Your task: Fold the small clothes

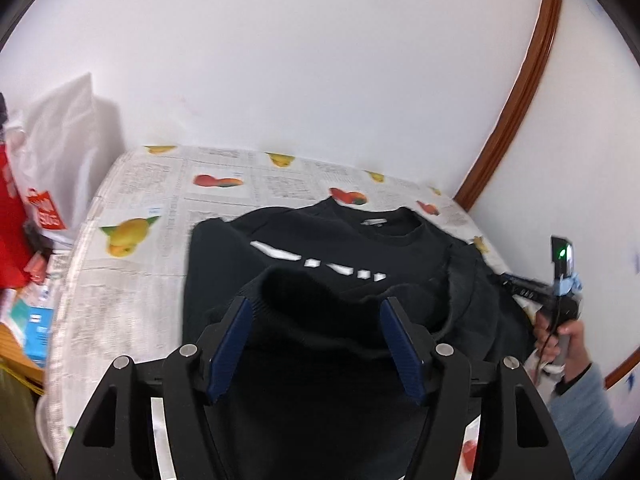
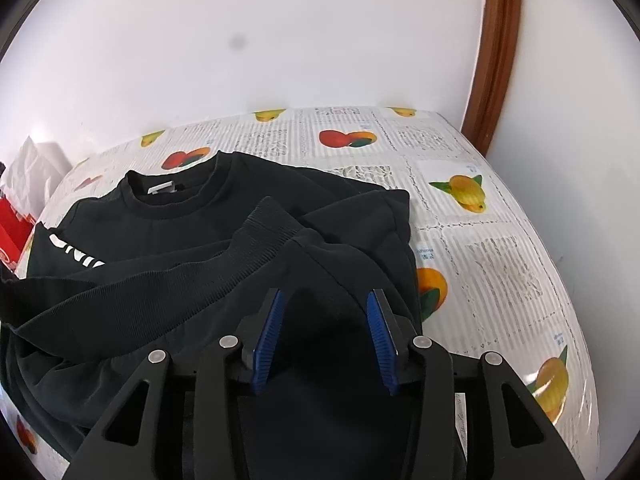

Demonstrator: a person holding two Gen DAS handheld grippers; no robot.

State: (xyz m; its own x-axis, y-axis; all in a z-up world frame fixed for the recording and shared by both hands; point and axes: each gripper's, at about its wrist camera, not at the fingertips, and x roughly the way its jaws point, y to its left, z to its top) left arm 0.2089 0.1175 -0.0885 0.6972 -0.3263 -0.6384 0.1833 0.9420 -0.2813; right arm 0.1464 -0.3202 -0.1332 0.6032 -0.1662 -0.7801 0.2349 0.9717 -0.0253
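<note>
A black sweatshirt [image 1: 340, 248] with white lettering lies on a table, collar toward the far wall; it also shows in the right wrist view [image 2: 192, 232]. Its ribbed lower hem is folded up over the chest. My left gripper [image 1: 316, 308] is open, its blue pads either side of the raised hem fold. My right gripper [image 2: 326, 300] is open over the right side of the folded cloth. The right gripper's body [image 1: 560, 280], held in a hand, shows at the right of the left wrist view.
The table [image 2: 500, 240] has a white cloth with fruit prints. White walls stand close behind, with a brown wooden frame [image 1: 516, 100] at the right. A white plastic bag [image 1: 60, 152] and red packaging [image 1: 12, 220] crowd the table's left edge.
</note>
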